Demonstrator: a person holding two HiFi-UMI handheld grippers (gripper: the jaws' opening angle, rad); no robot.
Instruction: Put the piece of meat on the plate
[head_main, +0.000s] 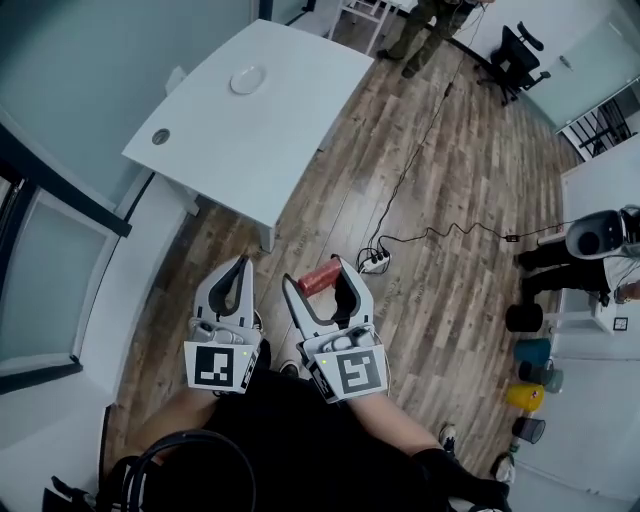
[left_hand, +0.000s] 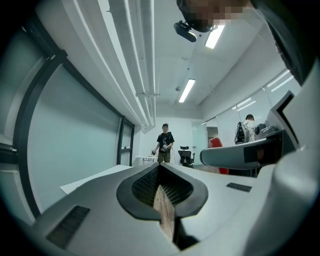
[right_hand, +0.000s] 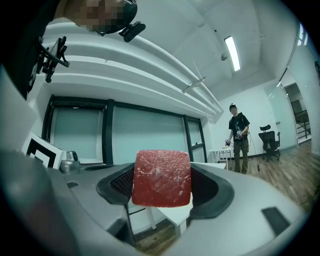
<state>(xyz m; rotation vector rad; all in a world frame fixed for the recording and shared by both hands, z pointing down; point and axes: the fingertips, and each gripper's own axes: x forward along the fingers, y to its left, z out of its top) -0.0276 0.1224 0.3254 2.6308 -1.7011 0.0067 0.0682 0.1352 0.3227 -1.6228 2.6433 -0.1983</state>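
A: Right gripper (head_main: 318, 275)?
B: Clamped on the piece of meat (right_hand: 161, 178), held aloft. Left gripper (head_main: 241, 266) pressed together, nothing in it.
A: Step?
B: Carry judged under way. Plate (head_main: 247, 80) seen on white table (head_main: 290, 140), well apart. Meat to be brought over it, then released.

Clearance toward the far-left table.
The white table (head_main: 270, 110) offers open top around the plate (head_main: 247, 80) and a small grommet (head_main: 160, 136). To its right, a black cable (head_main: 410, 165) and a power strip (head_main: 375, 262) cross the wooden floor (head_main: 470, 200). Coloured cylinders (head_main: 533, 352) crowd the near right.
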